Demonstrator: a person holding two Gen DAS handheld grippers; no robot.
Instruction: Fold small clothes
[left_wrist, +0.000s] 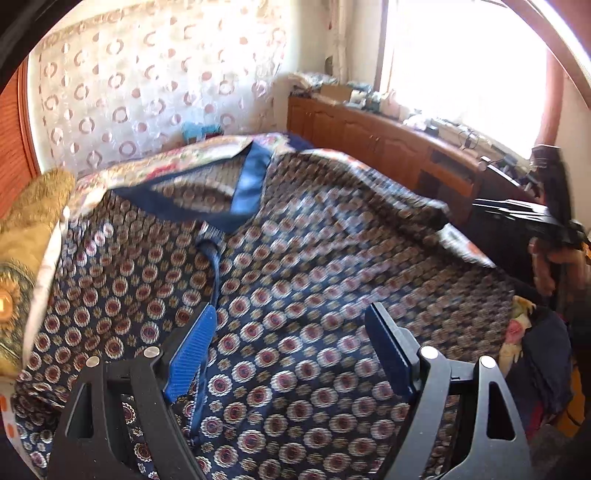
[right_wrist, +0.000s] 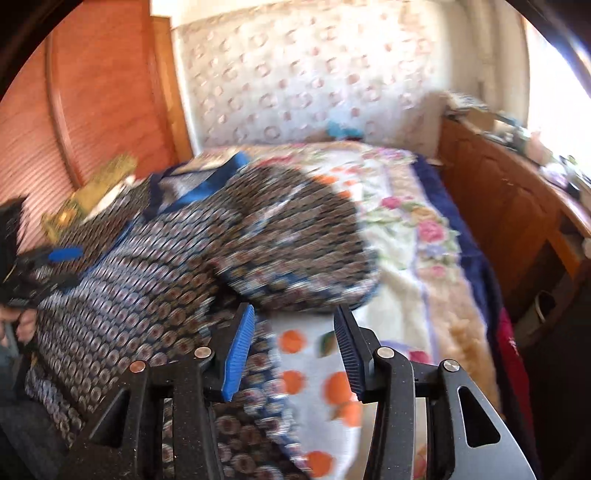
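Garment: patterned shirt (left_wrist: 295, 280) with blue collar (left_wrist: 251, 181), spread over the bed (right_wrist: 406, 236); collar toward the far left corner by the gold pillow (left_wrist: 33, 221).
Sleeve fold: one sleeve (right_wrist: 295, 236) lying folded across the body, hem just ahead of the right claw; looks loosely laid, not pressed flat.
Left claw: left claw (left_wrist: 291, 350) hovering above the shirt front, jaws standing wide, nothing between the pads; blue placket strip running just beside the left pad.
Right claw: right claw (right_wrist: 295, 343) partly open over the near edge of the bed, gripping nothing; only orange-print blanket (right_wrist: 332, 384) showing in the gap.
Risk, sleeve: folded sleeve likely to slide back open, thin slippery-looking cloth with nothing holding it down.
Risk, snag: left pad close to the placket; a careless closing could catch that strip alone and drag the front askew.
Risk, blanket: a low grab near the hem could pinch blanket together with shirt.
Risk, view: heavy blur, edges hard to judge.
Containers: none on the bed; cardboard box (left_wrist: 334, 92) on the cabinet top (left_wrist: 388, 122) by the window, contents not readable.
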